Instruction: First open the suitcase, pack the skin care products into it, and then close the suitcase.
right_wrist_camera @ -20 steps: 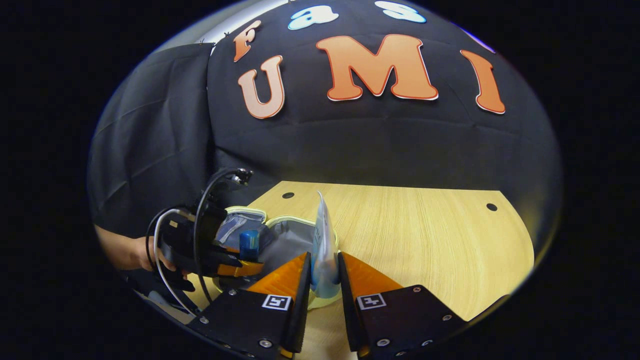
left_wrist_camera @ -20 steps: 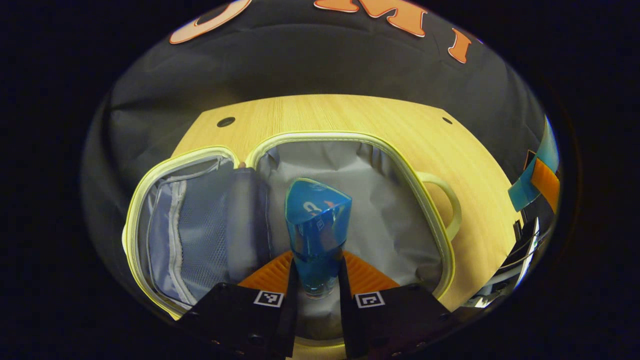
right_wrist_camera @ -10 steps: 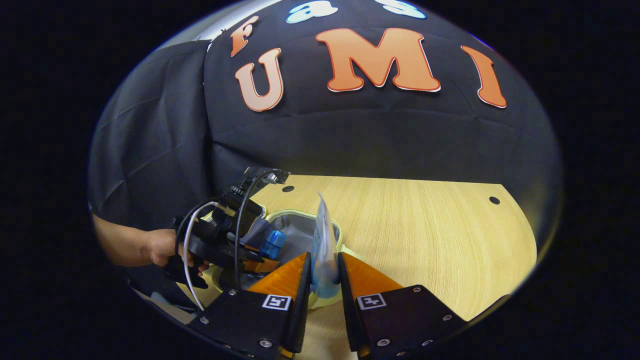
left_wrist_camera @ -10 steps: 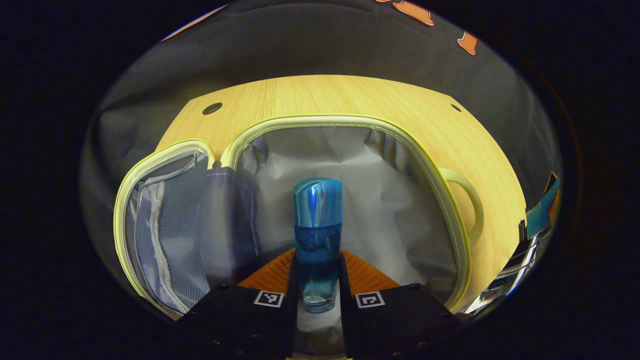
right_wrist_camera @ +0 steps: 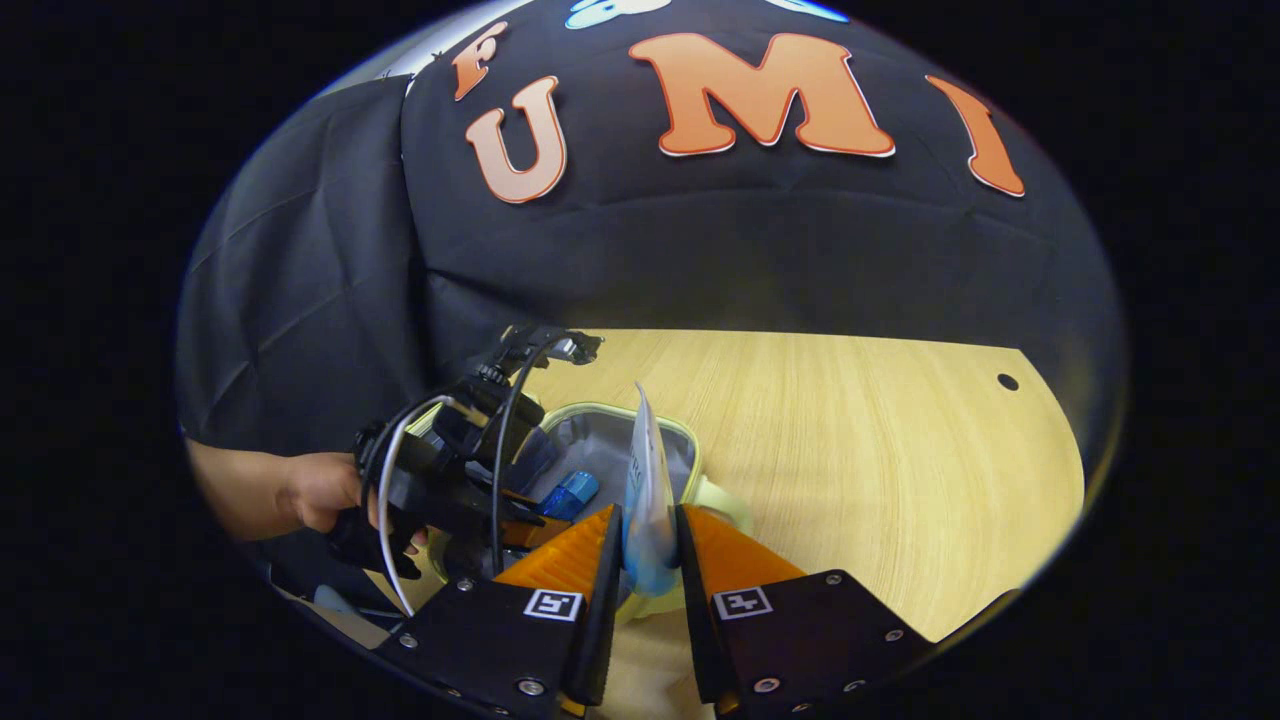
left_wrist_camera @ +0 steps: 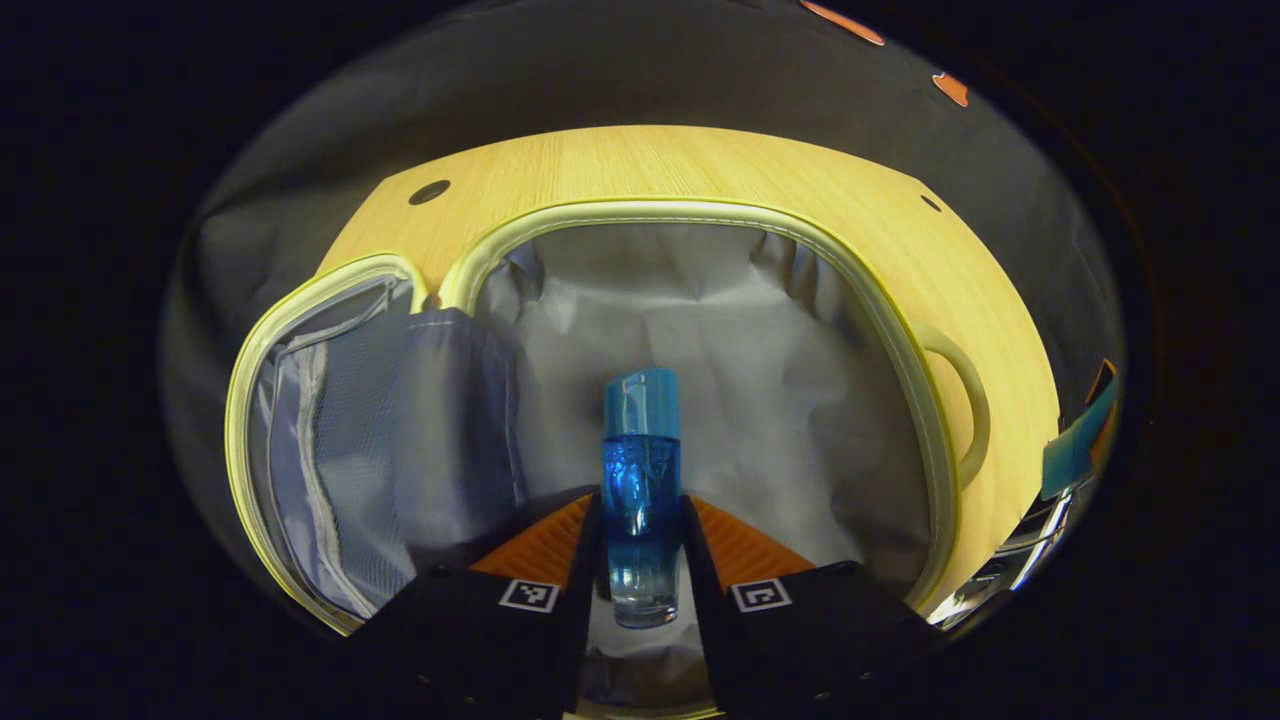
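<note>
Left tongs (left_wrist_camera: 640,560) clamp the slick, rigid blue glass-like bottle (left_wrist_camera: 640,480) low down; right tongs (right_wrist_camera: 648,560) pinch a floppy pale tube (right_wrist_camera: 648,490), both over the open grey-lined suitcase (left_wrist_camera: 720,212).

The left gripper (left_wrist_camera: 641,545) has both fingers closed on a bottle (left_wrist_camera: 640,480) and points down and forward. A hand (right_wrist_camera: 318,491) holds it from behind. The right gripper (right_wrist_camera: 648,560) has both fingers pressed on a tube (right_wrist_camera: 648,500), which stands upright.
</note>
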`<state>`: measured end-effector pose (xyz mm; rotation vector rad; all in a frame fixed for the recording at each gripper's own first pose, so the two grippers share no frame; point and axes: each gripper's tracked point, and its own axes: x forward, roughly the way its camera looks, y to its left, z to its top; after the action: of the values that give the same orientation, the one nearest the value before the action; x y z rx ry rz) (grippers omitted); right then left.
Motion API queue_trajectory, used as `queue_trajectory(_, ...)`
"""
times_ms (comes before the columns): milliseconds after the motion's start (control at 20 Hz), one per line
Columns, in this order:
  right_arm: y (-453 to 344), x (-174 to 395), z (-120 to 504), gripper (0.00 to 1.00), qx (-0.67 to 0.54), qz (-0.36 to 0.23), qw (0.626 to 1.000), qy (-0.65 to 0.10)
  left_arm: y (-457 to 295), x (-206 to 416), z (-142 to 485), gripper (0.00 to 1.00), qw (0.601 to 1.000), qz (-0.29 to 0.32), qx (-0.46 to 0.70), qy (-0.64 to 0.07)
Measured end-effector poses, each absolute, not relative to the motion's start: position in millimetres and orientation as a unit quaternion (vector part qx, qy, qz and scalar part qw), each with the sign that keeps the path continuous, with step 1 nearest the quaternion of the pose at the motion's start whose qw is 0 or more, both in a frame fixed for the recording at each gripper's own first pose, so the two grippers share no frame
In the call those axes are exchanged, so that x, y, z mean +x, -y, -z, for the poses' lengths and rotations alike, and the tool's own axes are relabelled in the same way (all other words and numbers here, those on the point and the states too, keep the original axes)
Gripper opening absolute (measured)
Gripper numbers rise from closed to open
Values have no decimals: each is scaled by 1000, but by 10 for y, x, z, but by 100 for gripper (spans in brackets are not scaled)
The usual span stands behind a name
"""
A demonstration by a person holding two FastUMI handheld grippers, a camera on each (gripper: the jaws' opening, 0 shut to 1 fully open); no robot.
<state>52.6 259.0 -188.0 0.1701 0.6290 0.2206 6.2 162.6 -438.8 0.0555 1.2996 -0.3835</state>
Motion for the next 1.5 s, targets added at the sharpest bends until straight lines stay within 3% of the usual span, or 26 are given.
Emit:
queue_trajectory(50, -2629, 538, 1912, 34, 86, -112, 939, -314, -1625, 66, 4315, 53, 785, 181, 15, -592)
queue_trajectory(100, -2660, 550, 1944, 34, 89, -116, 936, -320, -1660, 78, 4226, 51, 792, 184, 10, -582)
queue_trajectory(250, -2804, 592, 2021, 34, 104, -132, 926, -338, -1783, 127, 3962, 67, 816, 182, 11, -549)
queue_trajectory(400, -2995, 638, 2126, 34, 127, -147, 913, -360, -2050, 247, 3674, 72, 846, 145, 12, -513)
queue_trajectory(550, -3142, 694, 2297, 34, 124, -150, 902, -385, -2358, 309, 3474, 88, 865, 117, -8, -488)
queue_trajectory(600, -3185, 717, 2362, 34, 120, -148, 901, -391, -2470, 298, 3439, 82, 868, 106, -7, -486)
queue_trajectory(1050, -3354, 769, 2801, 34, 125, -121, 868, -464, -3408, 244, 3254, 84, 885, 28, -25, -464)
queue_trajectory(1250, -3354, 655, 3136, 34, 126, -94, 832, -532, -3802, 186, 3182, 84, 890, -9, -32, -455)
queue_trajectory(1500, -3400, 758, 3204, 34, 143, -67, 828, -538, -4247, 86, 3236, 84, 886, -60, -61, -455)
